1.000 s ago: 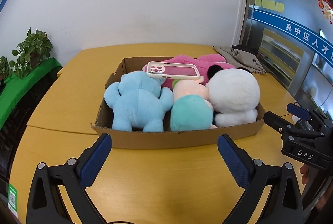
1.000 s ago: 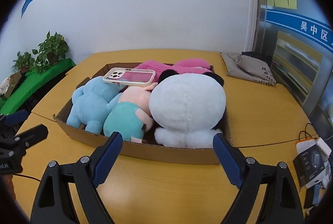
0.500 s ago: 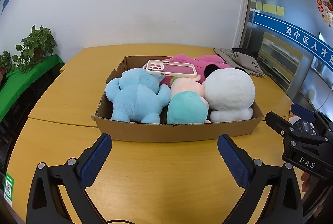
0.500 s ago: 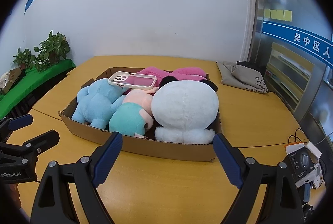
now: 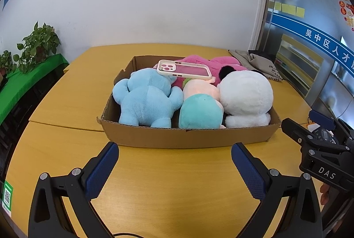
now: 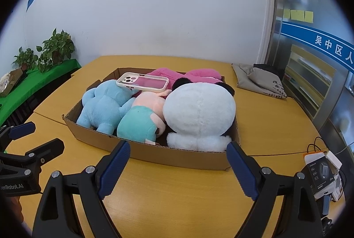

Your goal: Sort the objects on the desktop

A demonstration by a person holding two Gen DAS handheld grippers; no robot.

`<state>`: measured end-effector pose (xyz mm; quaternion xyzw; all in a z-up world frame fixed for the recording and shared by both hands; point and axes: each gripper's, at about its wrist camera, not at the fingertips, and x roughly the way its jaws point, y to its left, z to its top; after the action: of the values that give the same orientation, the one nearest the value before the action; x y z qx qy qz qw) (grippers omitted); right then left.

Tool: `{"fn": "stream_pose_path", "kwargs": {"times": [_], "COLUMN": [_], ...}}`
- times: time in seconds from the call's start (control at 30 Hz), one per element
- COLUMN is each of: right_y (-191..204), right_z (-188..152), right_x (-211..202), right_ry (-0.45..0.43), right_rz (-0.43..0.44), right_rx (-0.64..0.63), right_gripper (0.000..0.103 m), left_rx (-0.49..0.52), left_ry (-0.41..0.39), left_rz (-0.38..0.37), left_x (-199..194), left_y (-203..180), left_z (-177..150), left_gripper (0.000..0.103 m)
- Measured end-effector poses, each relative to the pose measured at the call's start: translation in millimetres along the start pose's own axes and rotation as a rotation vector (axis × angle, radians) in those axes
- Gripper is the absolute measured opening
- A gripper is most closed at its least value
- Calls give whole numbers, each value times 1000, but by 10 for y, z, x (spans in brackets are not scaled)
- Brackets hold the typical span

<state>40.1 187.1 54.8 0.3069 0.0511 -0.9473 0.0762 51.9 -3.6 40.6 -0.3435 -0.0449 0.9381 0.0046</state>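
Observation:
A shallow cardboard box sits mid-table. It holds a blue plush, a teal-and-pink plush, a white panda plush and a pink plush at the back. A white-rimmed pink phone case lies on top of the plush toys. My left gripper is open just short of the box's front wall. My right gripper is open too, near the front right part. Neither holds anything.
A grey cloth bag lies at the table's far right. A black boxed gadget with cables sits at the near right edge. Potted plants stand on a green shelf to the left. Bare tabletop surrounds the box.
The right wrist view has drawn back very slightly from the box. The things in the box have not moved, and both grippers are as wide as before.

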Motion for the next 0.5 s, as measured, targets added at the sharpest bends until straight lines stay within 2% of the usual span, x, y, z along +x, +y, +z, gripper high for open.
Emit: {"fn": "stream_pose_path", "kwargs": {"times": [0.5], "right_y": [20], "right_z": [-25], "right_x": [2], "right_ry": [6], "right_rz": [5], "right_rx": [-13], "right_gripper": [89], "left_rx": [0], "left_ry": [10], "left_rz": [-4], "left_x": [-4], "left_y": [11], "left_z": [-39], "left_gripper": [103]}}
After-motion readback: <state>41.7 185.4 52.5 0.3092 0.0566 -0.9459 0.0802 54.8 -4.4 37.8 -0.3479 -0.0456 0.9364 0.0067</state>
